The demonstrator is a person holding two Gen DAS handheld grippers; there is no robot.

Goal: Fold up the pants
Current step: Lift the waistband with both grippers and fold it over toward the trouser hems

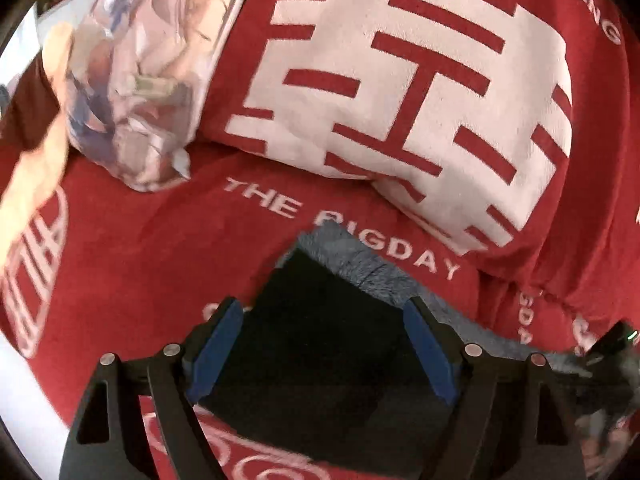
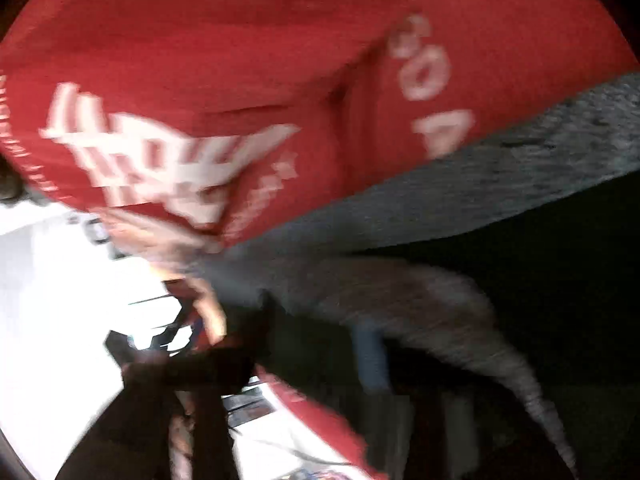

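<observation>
The pants (image 1: 328,340) are black outside with a grey fleecy lining (image 1: 360,256); they lie on a red bedspread. My left gripper (image 1: 324,312) is open, its blue pads either side of the black cloth, just above it. In the blurred right wrist view the pants show as a dark mass (image 2: 540,300) with a grey lining band (image 2: 460,196). A blue fingertip (image 2: 372,356) of my right gripper (image 2: 320,344) shows against the cloth; the blur hides how its jaws stand.
The red bedspread (image 1: 132,264) has white lettering. A red and white cushion (image 1: 400,80) and a printed pillow (image 1: 132,80) lie beyond the pants. The bed edge and a bright floor (image 2: 60,300) show at the left in the right wrist view.
</observation>
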